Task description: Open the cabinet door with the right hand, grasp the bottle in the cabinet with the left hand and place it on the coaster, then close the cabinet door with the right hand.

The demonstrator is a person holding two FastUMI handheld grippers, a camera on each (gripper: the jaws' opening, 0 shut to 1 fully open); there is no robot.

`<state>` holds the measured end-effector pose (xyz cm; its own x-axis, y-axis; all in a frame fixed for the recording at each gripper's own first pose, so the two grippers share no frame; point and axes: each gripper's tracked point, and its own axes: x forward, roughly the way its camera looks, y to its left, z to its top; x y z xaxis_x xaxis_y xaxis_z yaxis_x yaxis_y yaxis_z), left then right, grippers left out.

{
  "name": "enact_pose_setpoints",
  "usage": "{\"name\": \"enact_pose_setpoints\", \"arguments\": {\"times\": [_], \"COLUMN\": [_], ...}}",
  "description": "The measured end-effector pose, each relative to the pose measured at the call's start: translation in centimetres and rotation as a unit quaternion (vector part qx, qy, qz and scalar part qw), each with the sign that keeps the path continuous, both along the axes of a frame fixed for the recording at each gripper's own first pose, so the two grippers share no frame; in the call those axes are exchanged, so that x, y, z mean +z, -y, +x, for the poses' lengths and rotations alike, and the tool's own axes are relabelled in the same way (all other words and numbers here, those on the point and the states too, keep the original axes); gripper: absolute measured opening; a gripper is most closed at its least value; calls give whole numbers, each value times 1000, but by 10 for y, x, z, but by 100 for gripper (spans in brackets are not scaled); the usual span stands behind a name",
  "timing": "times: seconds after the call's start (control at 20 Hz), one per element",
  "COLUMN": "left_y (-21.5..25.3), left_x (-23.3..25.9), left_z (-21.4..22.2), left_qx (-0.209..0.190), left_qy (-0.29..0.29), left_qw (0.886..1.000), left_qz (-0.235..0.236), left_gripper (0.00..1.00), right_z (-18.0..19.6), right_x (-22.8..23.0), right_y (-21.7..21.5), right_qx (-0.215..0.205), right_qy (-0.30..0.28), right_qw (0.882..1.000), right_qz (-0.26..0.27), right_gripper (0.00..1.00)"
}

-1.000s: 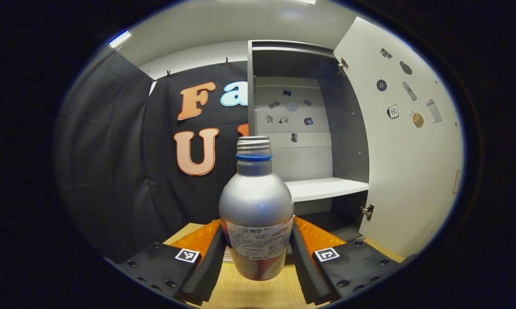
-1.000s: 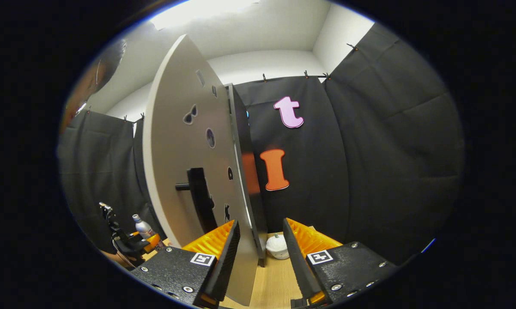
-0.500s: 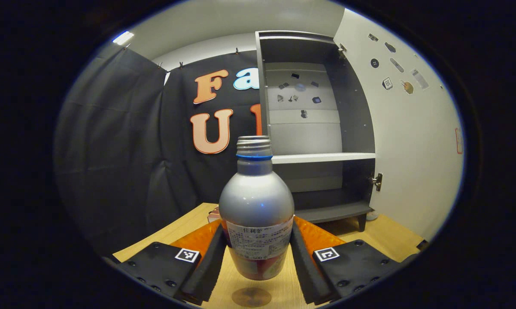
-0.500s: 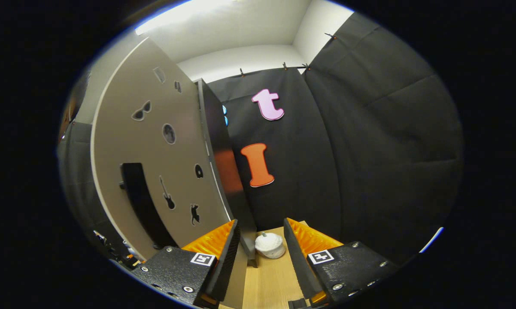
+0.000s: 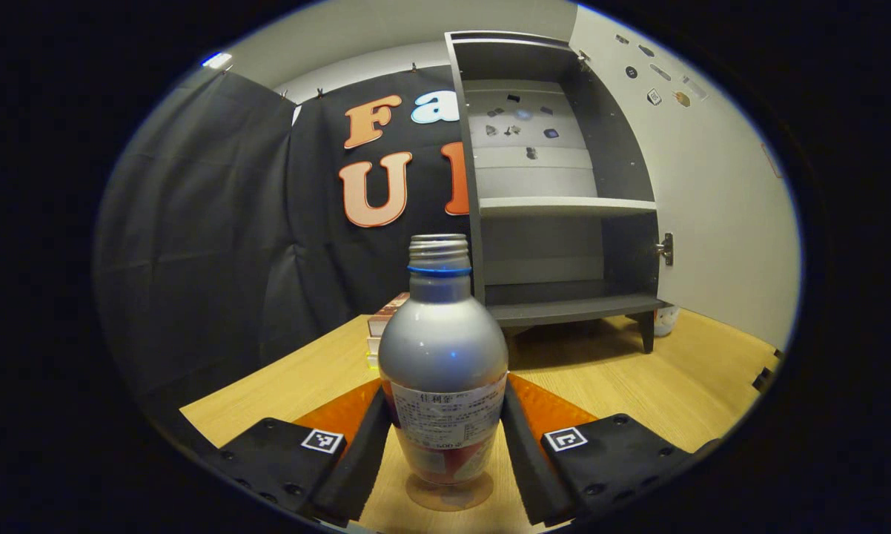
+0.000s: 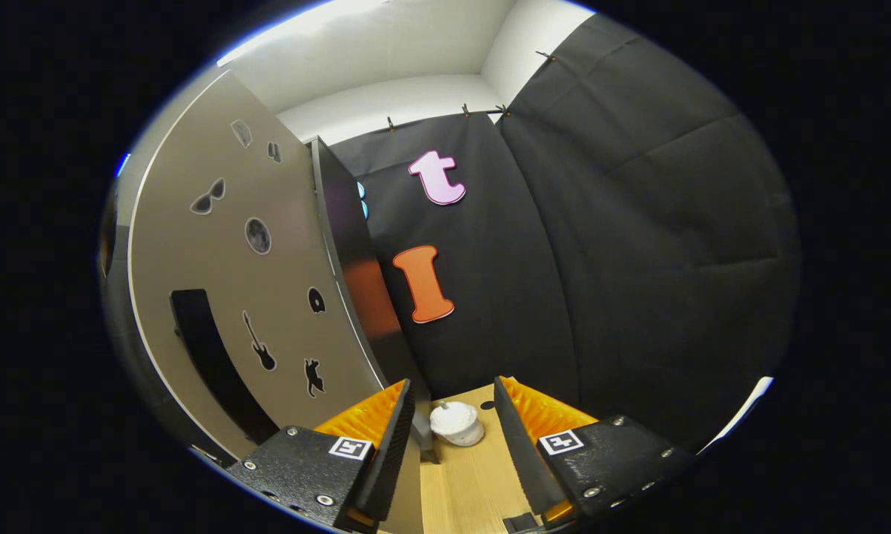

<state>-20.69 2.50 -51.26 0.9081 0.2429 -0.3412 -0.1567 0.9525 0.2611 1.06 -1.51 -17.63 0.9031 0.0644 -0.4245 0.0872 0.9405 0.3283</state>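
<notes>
In the left gripper view, a small stack of books (image 5: 386, 326) lies on the wooden table (image 5: 297, 386) at the left, close to the black cloth wall. At the centre, the left gripper (image 5: 444, 445) has both fingers pressed against the lower sides of the silver bottle (image 5: 442, 356), which stands upright with its open neck up. Its base sits just over a round brownish coaster (image 5: 445, 495); whether it rests on the coaster or hangs slightly above it is hard to tell from this angle. Behind and to the right stands the cabinet (image 5: 557, 178), its shelves bare, with the cabinet door (image 5: 720, 185) swung wide open at the far right. In the right gripper view, the outer face of the cabinet door (image 6: 253, 297) with its dark handle (image 6: 208, 348) is at the left. The right gripper (image 6: 453, 445) is spread apart and holds nothing; a small white object (image 6: 454, 424) lies on the table beyond its fingers.
</notes>
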Motion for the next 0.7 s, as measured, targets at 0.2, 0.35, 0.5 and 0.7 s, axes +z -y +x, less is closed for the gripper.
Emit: {"name": "enact_pose_setpoints", "arguments": {"times": [0.2,0.35,0.5,0.7], "left_y": [-6,-5,-10,-15], "left_x": [-25,-34,-41,-42], "left_z": [-7,-8,-13,-15], "left_qx": [8,-1,-4,-1], "left_qy": [-7,-11,-14,-19], "left_qw": [1000,1000,1000,1000], "left_qz": [-13,-11,-7,-5], "left_gripper": [85,83,85,87], "right_z": [0,-3,-5,-9], "right_x": [8,13,21,26], "right_y": [-9,-12,-12,-8], "right_qx": [7,13,10,5], "right_qy": [6,11,19,28], "right_qw": [1000,1000,1000,999], "right_qz": [-10,-18,-17,-18], "right_gripper": [68,68,68,68]}}
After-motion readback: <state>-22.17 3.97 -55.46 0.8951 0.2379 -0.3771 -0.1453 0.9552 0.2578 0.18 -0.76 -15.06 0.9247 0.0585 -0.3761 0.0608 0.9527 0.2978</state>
